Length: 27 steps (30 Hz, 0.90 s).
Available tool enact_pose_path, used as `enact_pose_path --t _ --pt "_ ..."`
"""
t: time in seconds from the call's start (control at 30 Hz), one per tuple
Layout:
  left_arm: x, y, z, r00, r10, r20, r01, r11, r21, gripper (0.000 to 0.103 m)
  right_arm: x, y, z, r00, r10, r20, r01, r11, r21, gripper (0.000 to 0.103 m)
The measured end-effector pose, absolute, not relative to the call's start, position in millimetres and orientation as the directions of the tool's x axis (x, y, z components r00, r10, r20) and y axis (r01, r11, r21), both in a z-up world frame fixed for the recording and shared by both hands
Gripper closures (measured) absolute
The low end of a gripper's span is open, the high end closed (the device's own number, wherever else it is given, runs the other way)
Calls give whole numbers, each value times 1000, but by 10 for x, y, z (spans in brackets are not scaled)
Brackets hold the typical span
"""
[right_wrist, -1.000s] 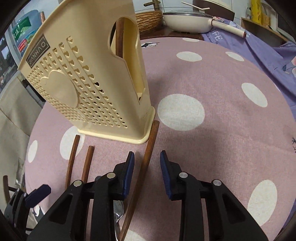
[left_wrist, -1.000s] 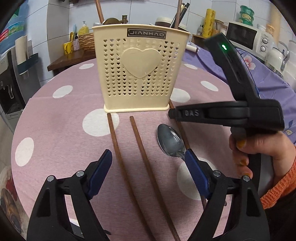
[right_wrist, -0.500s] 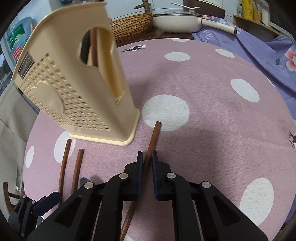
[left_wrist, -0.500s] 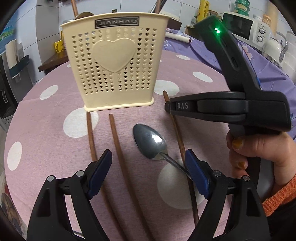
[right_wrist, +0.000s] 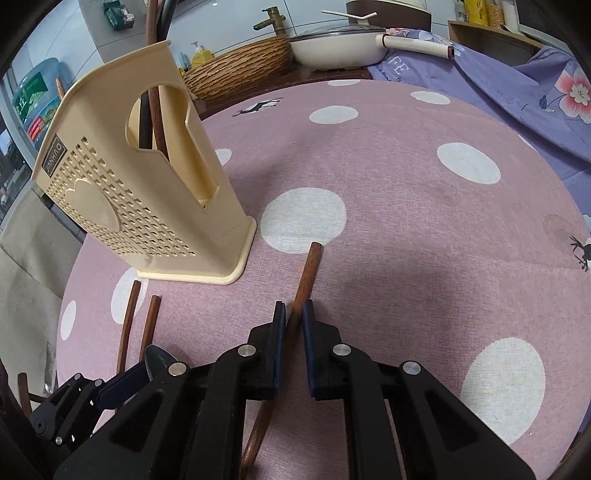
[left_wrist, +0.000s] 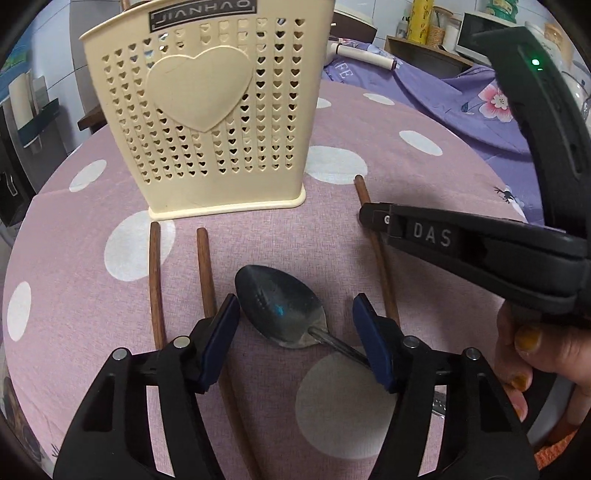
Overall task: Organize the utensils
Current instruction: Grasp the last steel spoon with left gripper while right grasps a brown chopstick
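Note:
A cream perforated utensil holder with a heart stands on the pink dotted tablecloth; it also shows in the right wrist view and holds dark utensils. Two wooden chopsticks lie in front of it. A metal spoon lies between the fingers of my open left gripper. My right gripper is shut on a third wooden chopstick, right of the holder. That chopstick and the right gripper's body show in the left wrist view.
The round table has a purple floral cloth at its far right edge. A wicker basket and a white pan sit on a counter behind. A microwave and jars stand far right.
My right gripper closed onto the single chopstick and holds it. My left gripper moved forward and lower, and its fingers narrowed around the spoon bowl.

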State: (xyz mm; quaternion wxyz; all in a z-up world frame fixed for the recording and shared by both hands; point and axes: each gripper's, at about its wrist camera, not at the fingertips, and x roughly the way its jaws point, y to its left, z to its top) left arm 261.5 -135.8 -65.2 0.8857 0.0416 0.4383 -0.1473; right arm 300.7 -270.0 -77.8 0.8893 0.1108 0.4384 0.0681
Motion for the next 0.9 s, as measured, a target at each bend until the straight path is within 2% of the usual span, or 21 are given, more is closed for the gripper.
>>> enact_pose_path --t 0.1,0.23,0.4,0.43,0.53,0.63,0.9 --pt "2674 -1416 -652 565 -218 -795 303 952 -46 42 2986 -2717 -785 611 219 -761 -23 966 259 93" --pt "2712 -1490 -655 569 -198 -798 328 945 0 50 2971 -2749 -796 614 225 -757 -17 962 272 94" --pt "2747 -1541 -639 565 -218 -796 359 933 -1 63 2958 -2783 -794 617 225 -754 -7 960 280 94" --pt "2757 -1537 -638 566 -224 -794 365 931 -2 66 2955 -2788 -794 617 225 -754 -7 960 281 93" --pt "2816 -1534 -631 550 -268 -791 384 922 -46 83 2949 -2796 -794 618 224 -754 -5 960 281 94" --pt "2814 -1467 -593 543 -291 -788 392 917 -69 90 2948 -2800 -794 618 223 -754 -3 960 281 94" --pt "2815 -1321 -471 554 -331 -764 398 911 -106 96 2936 -2771 -797 619 217 -754 -4 962 274 94"
